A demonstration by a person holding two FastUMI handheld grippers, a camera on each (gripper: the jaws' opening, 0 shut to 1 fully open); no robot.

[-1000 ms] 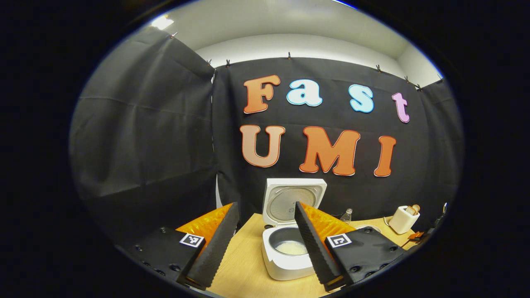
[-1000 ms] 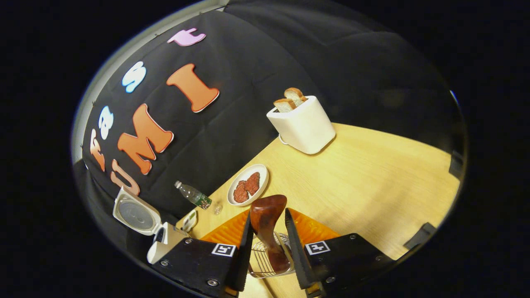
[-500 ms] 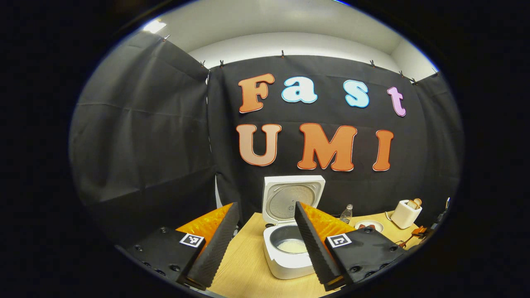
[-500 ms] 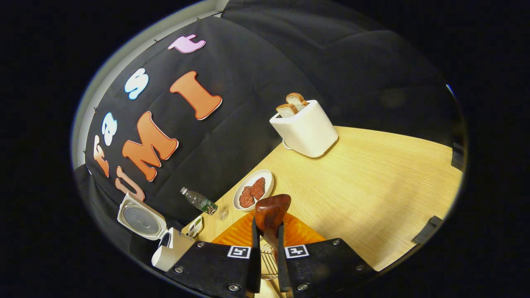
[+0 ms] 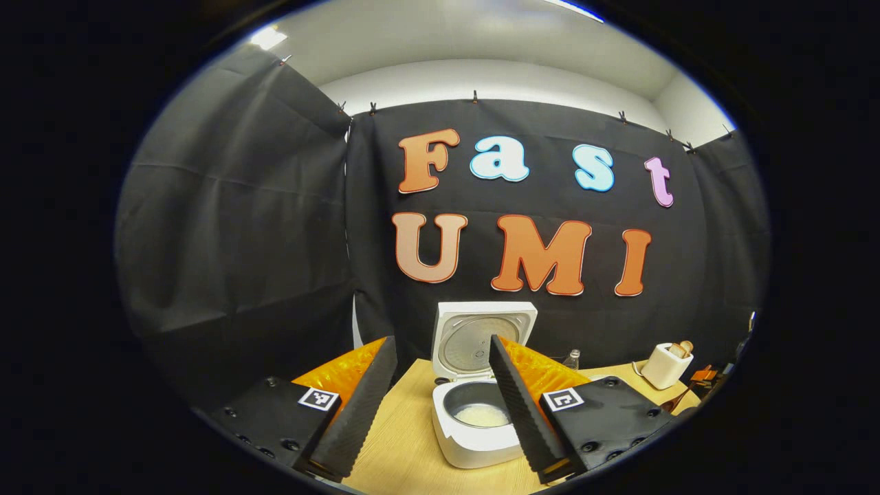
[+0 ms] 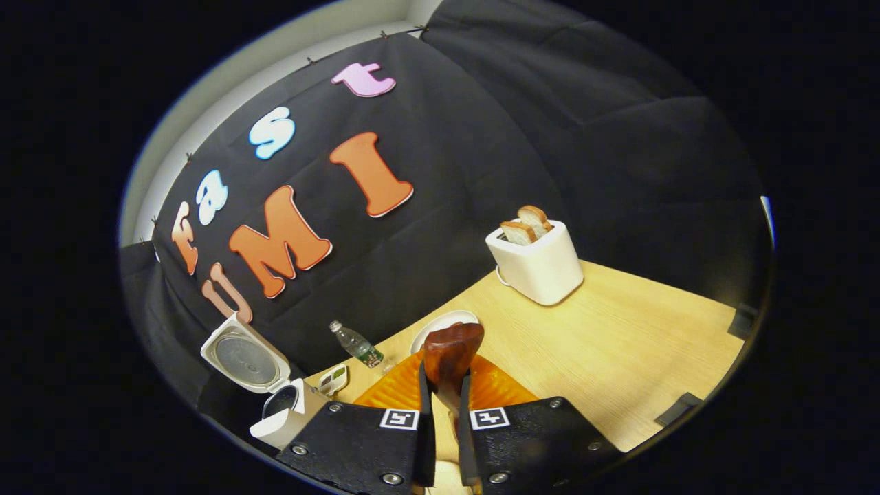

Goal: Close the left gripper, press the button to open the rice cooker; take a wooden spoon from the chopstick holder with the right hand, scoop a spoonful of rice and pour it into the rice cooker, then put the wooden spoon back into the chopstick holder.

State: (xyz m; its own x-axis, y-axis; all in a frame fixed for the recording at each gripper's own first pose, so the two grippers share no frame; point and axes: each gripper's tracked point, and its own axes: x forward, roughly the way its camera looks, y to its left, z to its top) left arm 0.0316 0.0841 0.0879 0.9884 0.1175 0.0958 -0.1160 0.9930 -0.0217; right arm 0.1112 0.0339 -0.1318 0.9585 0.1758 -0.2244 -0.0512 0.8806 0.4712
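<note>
The white rice cooker stands on the wooden table with its lid raised and white rice in the pot. My left gripper hovers in front of it, open, with nothing between its fingers. In the right gripper view my right gripper is shut on the handle of the dark wooden spoon, whose bowl stands up past the fingertips. The open rice cooker sits off to the lower left in that view, apart from the spoon.
A white toaster holding bread slices stands by the back wall. A white plate, a small plastic bottle and a small white and green item lie between toaster and cooker. Black cloth walls bound the table.
My right gripper went from open around the spoon to shut on it, then rose with it away from the wire holder. The left gripper stayed open and barely shifted.
</note>
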